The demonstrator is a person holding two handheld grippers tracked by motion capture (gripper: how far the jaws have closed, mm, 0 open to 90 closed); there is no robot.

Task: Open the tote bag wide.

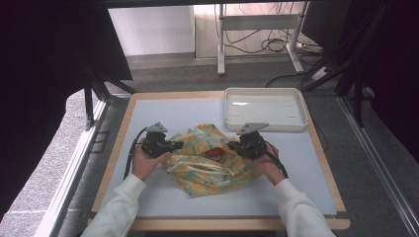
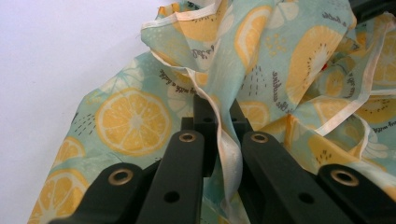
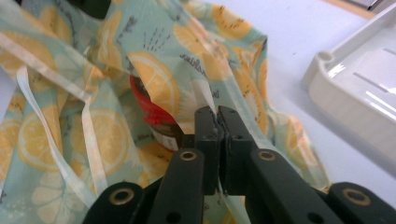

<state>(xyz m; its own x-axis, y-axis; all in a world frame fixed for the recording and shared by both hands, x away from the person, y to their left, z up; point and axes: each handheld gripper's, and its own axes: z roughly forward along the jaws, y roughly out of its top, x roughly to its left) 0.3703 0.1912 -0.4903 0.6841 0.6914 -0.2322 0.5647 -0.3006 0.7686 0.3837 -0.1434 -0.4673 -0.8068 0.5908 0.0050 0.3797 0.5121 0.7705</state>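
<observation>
A crumpled cloth (image 1: 207, 165) printed with orange slices on pale green lies in the middle of the grey mat. My left gripper (image 1: 180, 144) is at its left side, shut on a fold with a cream hem (image 2: 229, 154) that runs between the jaws (image 2: 217, 109). My right gripper (image 1: 231, 145) is at the cloth's right side, its jaws (image 3: 217, 116) pressed together on a hemmed edge of the cloth (image 3: 154, 74). A red-capped object (image 3: 147, 109) peeks out from under the cloth's folds, seen as a red spot (image 1: 214, 152) in the high view; most of it is hidden.
A white empty tray (image 1: 265, 124) sits at the mat's back right, close behind my right gripper, its rim (image 3: 355, 93) to the right in the right gripper view. Bare grey mat (image 1: 163, 113) lies behind and in front of the cloth. The table has a wooden border.
</observation>
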